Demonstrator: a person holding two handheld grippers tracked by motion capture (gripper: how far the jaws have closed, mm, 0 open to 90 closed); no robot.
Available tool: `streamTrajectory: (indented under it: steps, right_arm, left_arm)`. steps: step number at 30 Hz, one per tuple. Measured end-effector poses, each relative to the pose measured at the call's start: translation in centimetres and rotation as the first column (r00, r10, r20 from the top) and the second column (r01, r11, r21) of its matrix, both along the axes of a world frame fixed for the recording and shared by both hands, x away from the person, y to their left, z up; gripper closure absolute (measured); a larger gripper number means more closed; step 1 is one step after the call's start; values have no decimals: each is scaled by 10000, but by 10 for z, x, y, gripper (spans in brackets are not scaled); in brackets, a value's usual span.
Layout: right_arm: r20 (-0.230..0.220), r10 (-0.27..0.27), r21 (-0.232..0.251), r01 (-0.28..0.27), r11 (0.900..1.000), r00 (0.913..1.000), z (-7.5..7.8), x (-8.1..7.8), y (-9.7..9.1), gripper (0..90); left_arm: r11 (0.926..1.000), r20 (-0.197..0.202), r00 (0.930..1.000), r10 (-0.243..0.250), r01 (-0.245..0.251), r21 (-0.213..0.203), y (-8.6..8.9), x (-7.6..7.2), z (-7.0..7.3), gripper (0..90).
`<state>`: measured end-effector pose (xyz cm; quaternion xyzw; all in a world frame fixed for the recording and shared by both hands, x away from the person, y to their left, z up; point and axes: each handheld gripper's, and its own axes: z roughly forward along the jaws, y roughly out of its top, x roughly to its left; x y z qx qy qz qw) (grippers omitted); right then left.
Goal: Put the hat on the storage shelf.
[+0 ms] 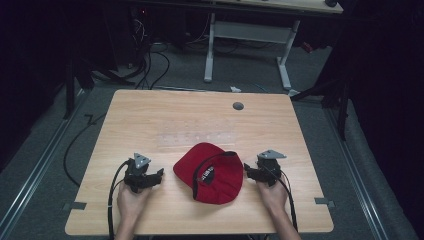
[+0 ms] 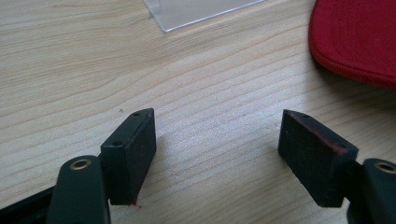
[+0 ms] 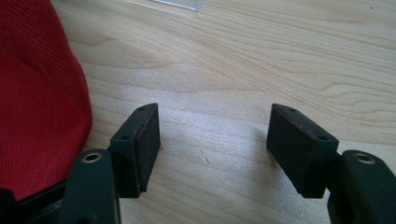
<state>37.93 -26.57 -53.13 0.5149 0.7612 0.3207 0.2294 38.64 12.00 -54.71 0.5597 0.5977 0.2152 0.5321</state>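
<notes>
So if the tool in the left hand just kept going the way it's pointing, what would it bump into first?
Probably the clear plastic sheet lying flat on the table ahead. The left tool stands open over bare wood, and the red cap lies off to one side of its line.

High view: above the person's side, looking forward and down over the whole bench [image 1: 200,115].
Gripper views: close, low over the wood; each shares the red cap [image 1: 212,172] edge.

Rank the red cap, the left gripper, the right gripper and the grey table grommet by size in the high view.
1. red cap, clearly largest.
2. left gripper and right gripper: look about alike, so no ranking between them.
3. grey grommet, smallest, though it lies farther from the camera.
</notes>
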Motion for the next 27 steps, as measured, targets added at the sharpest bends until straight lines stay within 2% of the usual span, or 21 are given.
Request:
streamTrajectory:
  steps: [27]
  right_arm:
    - [-39, 88, -17, -88, 10000, 10000, 0, 0, -1, 324]
  left_arm:
    - [10000, -19, 10000, -65, 66, 35, 0, -1, 0, 265]
